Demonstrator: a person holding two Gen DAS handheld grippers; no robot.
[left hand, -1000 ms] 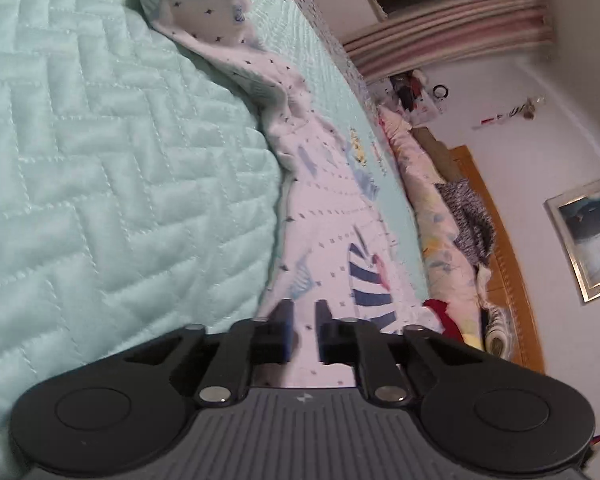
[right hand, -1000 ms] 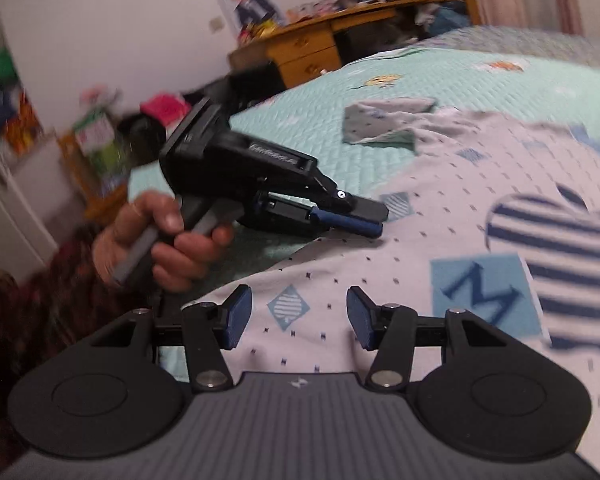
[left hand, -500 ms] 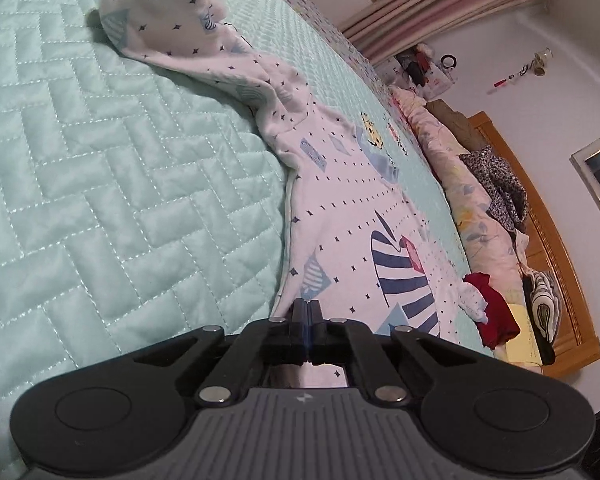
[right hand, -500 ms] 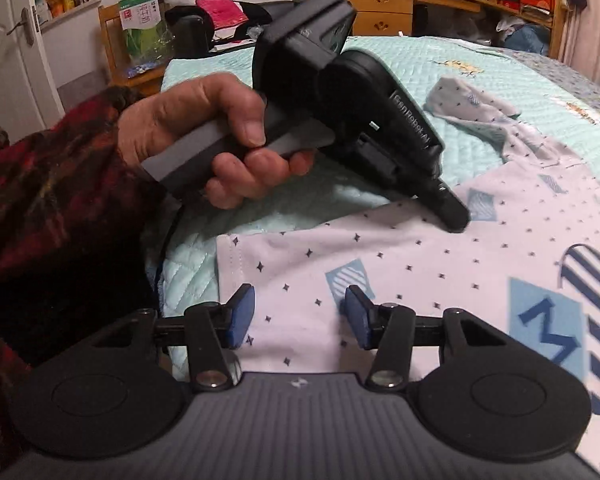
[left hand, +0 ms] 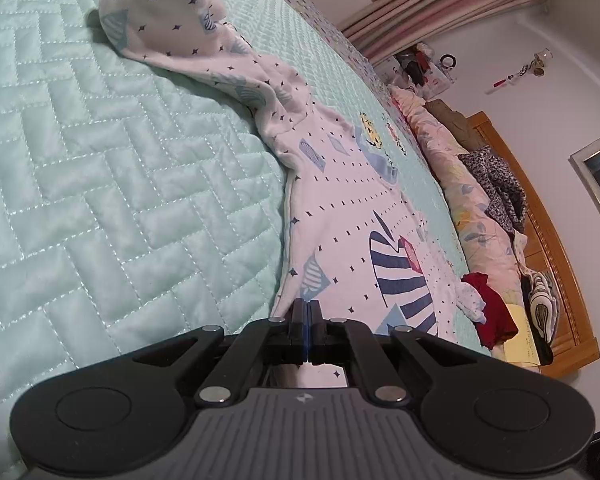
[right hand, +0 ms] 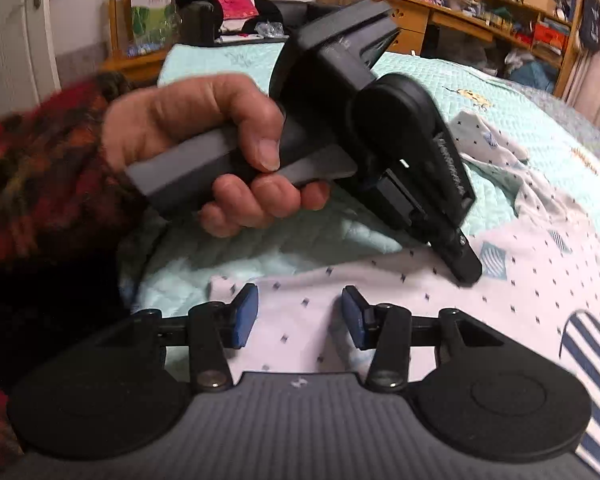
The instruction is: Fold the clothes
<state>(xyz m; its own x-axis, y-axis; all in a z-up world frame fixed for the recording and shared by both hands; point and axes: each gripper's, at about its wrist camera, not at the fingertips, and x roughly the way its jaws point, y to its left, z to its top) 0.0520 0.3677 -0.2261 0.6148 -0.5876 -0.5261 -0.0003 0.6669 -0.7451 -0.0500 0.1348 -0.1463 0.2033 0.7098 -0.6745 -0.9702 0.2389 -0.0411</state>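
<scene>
left jaws pinch shirt hem; right jaws gape above it.

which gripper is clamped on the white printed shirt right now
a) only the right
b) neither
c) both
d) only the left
d: in the left wrist view the left gripper has its jaws pressed together on the side edge of the shirt, while in the right wrist view the right gripper hovers over the hem with its blue pads wide apart and nothing between them.
</scene>
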